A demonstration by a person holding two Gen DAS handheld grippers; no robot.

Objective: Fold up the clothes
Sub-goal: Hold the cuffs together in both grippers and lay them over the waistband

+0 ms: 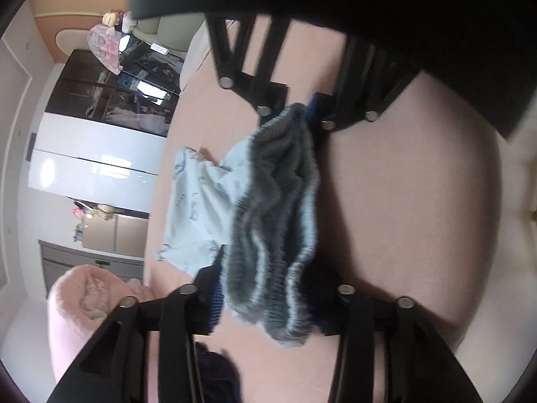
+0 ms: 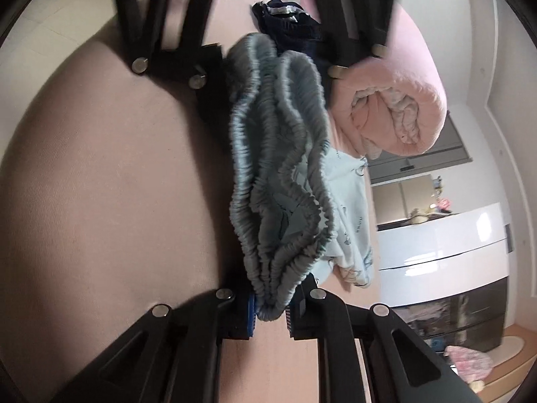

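Holding the gathered elastic waistband of a pale blue garment (image 1: 268, 221) between them, both grippers face each other. In the left wrist view, the left gripper (image 1: 268, 315) sits at the bottom of the frame with its fingers spread fairly wide around the bunched waistband, so I cannot tell whether the pads truly pinch it; the right gripper (image 1: 302, 114) at top centre looks closed on the other end. The printed body of the garment hangs toward centre left over the pink bed sheet (image 1: 402, 201). Likely risk: the thick, ruched band could slip from a loose grip, dropping one end and spoiling the fold line. A dark garment (image 1: 218, 376) lies at the bottom centre and a rolled pink blanket (image 1: 84, 302) at lower left; glossy white and black cabinets (image 1: 94, 154) fill the left side. In the right wrist view, the right gripper (image 2: 270, 312) at bottom centre has its blue-padded fingers closed in on the waistband end (image 2: 268, 302), while the left gripper (image 2: 268, 57) at the top meets the band's far end. The slack, wavy waistband suggests too little tension, so the layers could fold unevenly. The pink blanket (image 2: 402, 100) sits at upper right, the dark garment (image 2: 285, 23) at top centre, the cabinets (image 2: 443, 235) at right.
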